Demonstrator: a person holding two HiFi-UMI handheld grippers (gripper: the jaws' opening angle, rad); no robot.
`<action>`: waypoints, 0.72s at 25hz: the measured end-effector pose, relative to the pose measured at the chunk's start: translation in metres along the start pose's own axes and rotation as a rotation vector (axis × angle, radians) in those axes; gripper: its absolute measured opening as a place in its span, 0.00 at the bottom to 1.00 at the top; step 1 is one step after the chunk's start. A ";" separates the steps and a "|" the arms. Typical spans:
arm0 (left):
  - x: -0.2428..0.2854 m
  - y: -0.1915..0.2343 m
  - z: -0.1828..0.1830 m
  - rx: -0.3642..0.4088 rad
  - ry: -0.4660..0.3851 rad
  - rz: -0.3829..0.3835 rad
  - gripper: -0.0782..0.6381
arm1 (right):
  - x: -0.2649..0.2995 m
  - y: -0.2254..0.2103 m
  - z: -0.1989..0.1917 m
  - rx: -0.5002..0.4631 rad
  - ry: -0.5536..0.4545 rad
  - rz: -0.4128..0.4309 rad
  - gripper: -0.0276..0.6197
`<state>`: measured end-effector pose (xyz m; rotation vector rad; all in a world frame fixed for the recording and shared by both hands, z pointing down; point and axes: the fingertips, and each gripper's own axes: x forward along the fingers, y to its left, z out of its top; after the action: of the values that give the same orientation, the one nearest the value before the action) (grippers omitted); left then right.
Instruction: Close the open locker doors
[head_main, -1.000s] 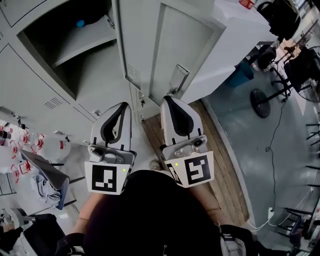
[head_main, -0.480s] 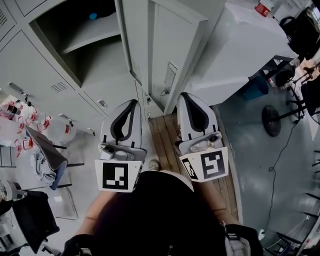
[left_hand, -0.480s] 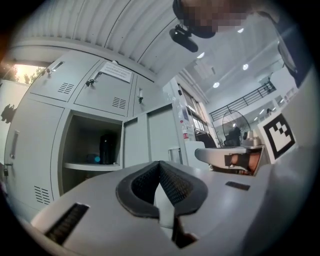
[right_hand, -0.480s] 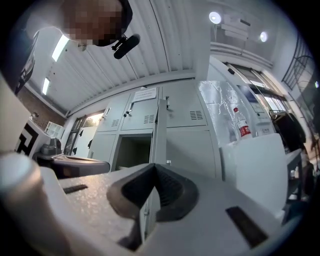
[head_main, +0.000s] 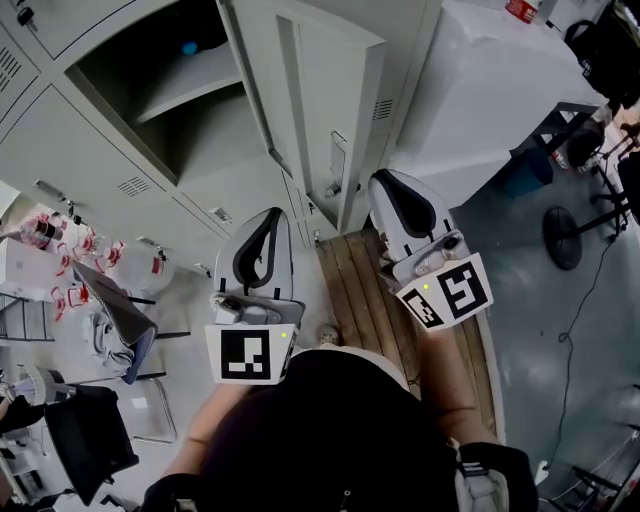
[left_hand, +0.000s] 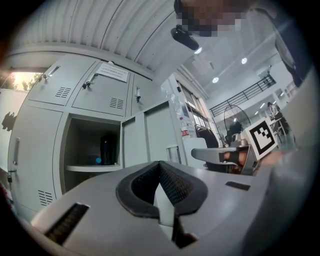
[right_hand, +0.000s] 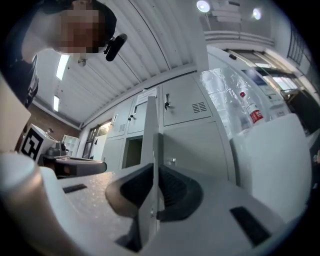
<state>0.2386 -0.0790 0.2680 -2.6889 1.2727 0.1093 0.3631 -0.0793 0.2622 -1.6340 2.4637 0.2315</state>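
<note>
**Standing at the open locker door, right gripper at its edge**

Jutting out from the bank of grey lockers (head_main: 90, 150) toward the person, the open locker door (head_main: 325, 120) is standing between the two tools. Its free edge is lying just left of the right gripper (head_main: 383, 180), and the left gripper (head_main: 275, 213) is hanging nearer and to the left, apart from the door.

The right gripper's jaws are sitting narrowly apart and have just been opening. In the right gripper view the door's edge is running upright through the slit between them. The left gripper's jaws are pressing together on nothing and are pointing toward the open compartment (head_main: 150, 110) left of the door.

Whether the right pads are actually touching the door's edge is hard to make out. Inside the compartment a dark object (left_hand: 106, 150) and a small blue object (left_hand: 98, 160) are resting on the shelf (left_hand: 92, 169), both too dim to name. In the head view the person's body is covering the near floor.
</note>
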 end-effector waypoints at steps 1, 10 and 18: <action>0.001 -0.001 -0.001 0.000 0.004 -0.002 0.11 | 0.001 0.001 -0.001 0.005 0.003 0.025 0.08; 0.001 -0.004 -0.005 0.008 0.003 -0.005 0.11 | 0.010 0.005 -0.020 0.037 0.086 0.193 0.15; 0.001 -0.002 -0.004 0.017 0.006 -0.004 0.11 | 0.013 0.003 -0.023 0.117 0.070 0.247 0.15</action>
<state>0.2409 -0.0789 0.2716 -2.6793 1.2646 0.0897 0.3540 -0.0946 0.2822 -1.3134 2.6742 0.0618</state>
